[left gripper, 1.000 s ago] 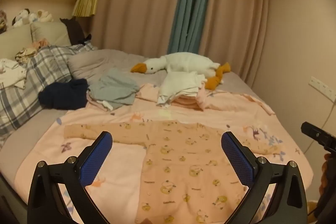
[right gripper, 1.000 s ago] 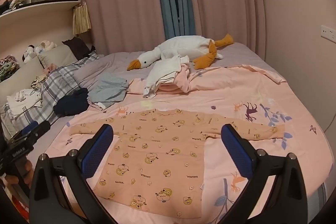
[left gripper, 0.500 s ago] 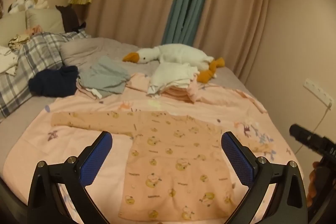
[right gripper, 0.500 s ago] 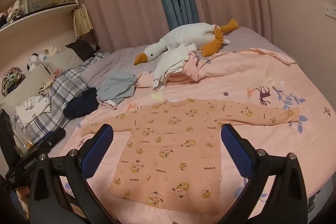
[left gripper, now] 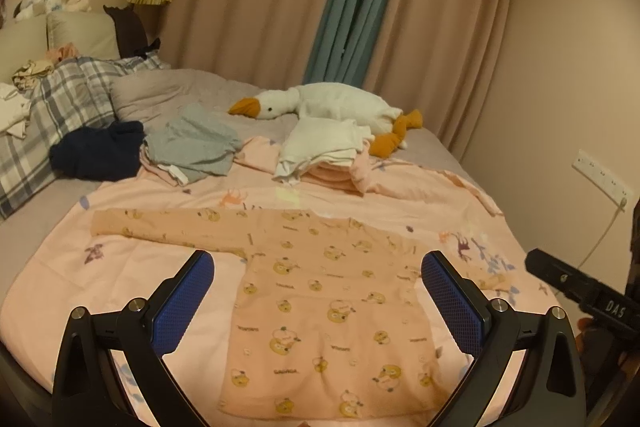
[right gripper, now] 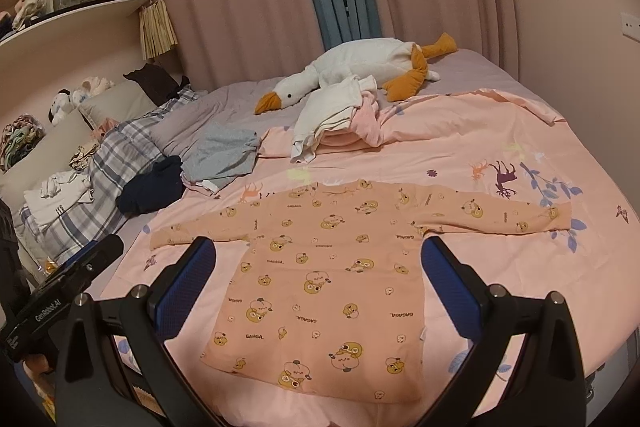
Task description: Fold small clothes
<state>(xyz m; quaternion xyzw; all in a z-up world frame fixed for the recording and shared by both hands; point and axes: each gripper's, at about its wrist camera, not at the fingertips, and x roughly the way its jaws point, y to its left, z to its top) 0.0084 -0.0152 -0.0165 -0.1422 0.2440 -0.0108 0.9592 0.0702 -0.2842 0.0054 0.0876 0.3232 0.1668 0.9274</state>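
A small peach long-sleeved shirt [left gripper: 320, 299] with a cartoon print lies flat on the pink bedspread, both sleeves spread out to the sides. It also shows in the right wrist view [right gripper: 332, 275]. My left gripper [left gripper: 318, 279] is open and empty, held above the shirt's body. My right gripper [right gripper: 320, 269] is open and empty, also above the shirt. The right gripper's body [left gripper: 580, 291] shows at the right edge of the left wrist view. The left gripper's body [right gripper: 60, 287] shows at the left edge of the right wrist view.
Behind the shirt lie a folded white and pink stack [right gripper: 332, 115], a grey garment [right gripper: 224, 155], a dark navy garment [right gripper: 152, 187] and a plush goose [right gripper: 360, 67]. A plaid blanket [right gripper: 108, 167] and pillows lie at the left. A wall with a socket [left gripper: 600, 175] stands at the right.
Both grippers have drawn back and risen a little, so more of the shirt's hem and the bed shows. The shirt has not moved. Both grippers stay open.
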